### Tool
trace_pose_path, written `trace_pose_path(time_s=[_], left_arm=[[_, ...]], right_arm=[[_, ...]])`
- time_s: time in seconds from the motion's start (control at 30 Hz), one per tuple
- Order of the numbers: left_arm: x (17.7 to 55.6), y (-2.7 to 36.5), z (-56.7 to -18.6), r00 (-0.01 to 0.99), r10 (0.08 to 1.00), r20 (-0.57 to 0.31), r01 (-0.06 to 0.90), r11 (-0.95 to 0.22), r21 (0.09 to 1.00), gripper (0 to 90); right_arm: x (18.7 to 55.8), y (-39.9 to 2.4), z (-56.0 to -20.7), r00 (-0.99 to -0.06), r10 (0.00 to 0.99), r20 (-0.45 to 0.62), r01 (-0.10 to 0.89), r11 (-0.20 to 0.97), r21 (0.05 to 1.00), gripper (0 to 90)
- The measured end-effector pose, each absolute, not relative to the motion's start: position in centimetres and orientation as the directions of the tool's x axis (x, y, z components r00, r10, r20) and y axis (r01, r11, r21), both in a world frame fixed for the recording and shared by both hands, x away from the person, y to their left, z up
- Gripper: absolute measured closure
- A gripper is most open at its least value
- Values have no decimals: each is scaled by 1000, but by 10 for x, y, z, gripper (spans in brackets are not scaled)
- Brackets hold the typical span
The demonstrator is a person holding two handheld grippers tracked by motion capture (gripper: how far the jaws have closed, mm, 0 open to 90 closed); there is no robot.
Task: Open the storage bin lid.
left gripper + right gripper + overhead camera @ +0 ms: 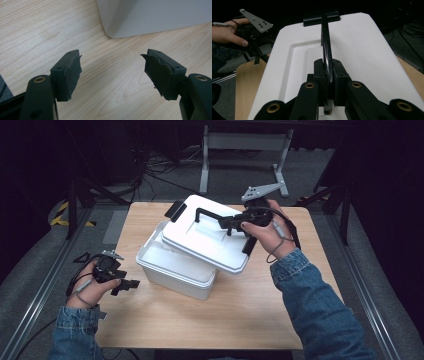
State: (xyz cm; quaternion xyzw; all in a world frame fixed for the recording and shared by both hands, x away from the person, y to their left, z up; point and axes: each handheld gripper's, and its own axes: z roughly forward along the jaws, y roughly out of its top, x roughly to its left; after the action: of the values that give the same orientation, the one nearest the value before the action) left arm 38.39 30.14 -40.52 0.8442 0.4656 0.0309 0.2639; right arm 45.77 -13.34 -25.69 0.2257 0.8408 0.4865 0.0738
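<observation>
Lid [210, 236] in raised right gripper [231, 221]

Left gripper [112, 72] gapes wide; right gripper [329, 75] clamped tight

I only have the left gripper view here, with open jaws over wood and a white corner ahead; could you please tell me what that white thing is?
Observer: It is a white box on the table, standing open at the top.
Operator: Thank you; where is its lid, please?
Observer: The lid is lifted and tilted, with its lower edge over the box's far side.
Operator: What is holding it up?
Observer: The right gripper is shut on the lid's black handle.
Operator: And how far is my left gripper from the box?
Observer: The left gripper sits open just left of the box, touching nothing.
</observation>
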Motion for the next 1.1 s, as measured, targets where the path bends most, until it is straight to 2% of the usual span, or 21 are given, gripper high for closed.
trace_pose_path(time_s=[1.1], left_arm=[[385, 305, -410, 551, 809, -203, 782, -416, 464, 300]], right_arm=[[465, -247, -268, -764, 634, 124, 403, 317, 859, 844]])
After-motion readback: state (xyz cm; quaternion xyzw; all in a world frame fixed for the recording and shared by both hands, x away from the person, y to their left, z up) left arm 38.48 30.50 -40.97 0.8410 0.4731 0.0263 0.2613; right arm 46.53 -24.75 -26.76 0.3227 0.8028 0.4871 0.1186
